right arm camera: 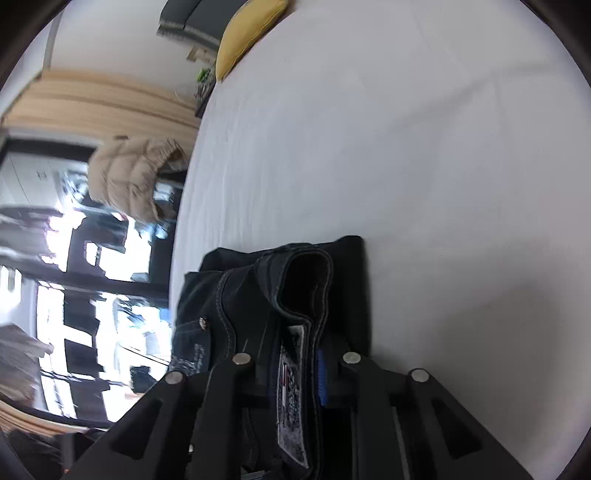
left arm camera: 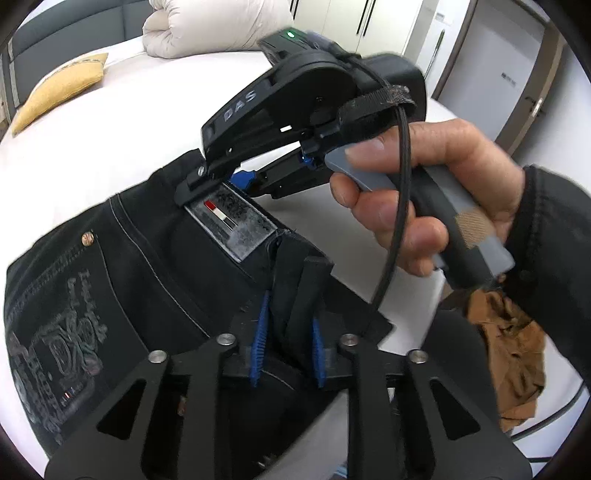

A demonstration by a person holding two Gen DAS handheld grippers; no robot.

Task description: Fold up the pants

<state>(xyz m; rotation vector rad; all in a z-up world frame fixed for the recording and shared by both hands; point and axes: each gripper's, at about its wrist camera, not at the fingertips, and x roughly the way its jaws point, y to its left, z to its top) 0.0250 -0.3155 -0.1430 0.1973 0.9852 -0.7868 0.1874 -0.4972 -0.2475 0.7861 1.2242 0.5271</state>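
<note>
**Left wrist view: folded pants gripped at the waistband, late in the fold**

At the largest scale, a white bed [left arm camera: 110,122] fills the scene from 9 to 3 o'clock, its sheet smooth and mostly bare. A rolled cream quilt [left arm camera: 207,26] sits at 12 o'clock, with wardrobe doors behind it at 1 o'clock. The right wrist view shows bright windows and a tan puffy jacket [right arm camera: 129,177] at 9 o'clock.

The black pants [left arm camera: 122,266] lie on the sheet at 8 o'clock, already doubled into a compact stack with the embroidered back pocket facing up. A brown garment [left arm camera: 517,350] is crumpled at 4 o'clock and a yellow pillow [left arm camera: 59,92] rests at 10 o'clock.

A hand [left arm camera: 424,206] at 3 o'clock holds the right gripper [left arm camera: 218,181], whose narrow jaws pinch the waistband beside the woven label [left arm camera: 232,225]. The left gripper [left arm camera: 288,343] at 6 o'clock is nearly closed on a raised ridge of the same cloth.

The fold looks close to done. The next move probably calls for lowering the waistband edge flat onto the stack, squaring both corners, then letting go without dragging the layers
</note>
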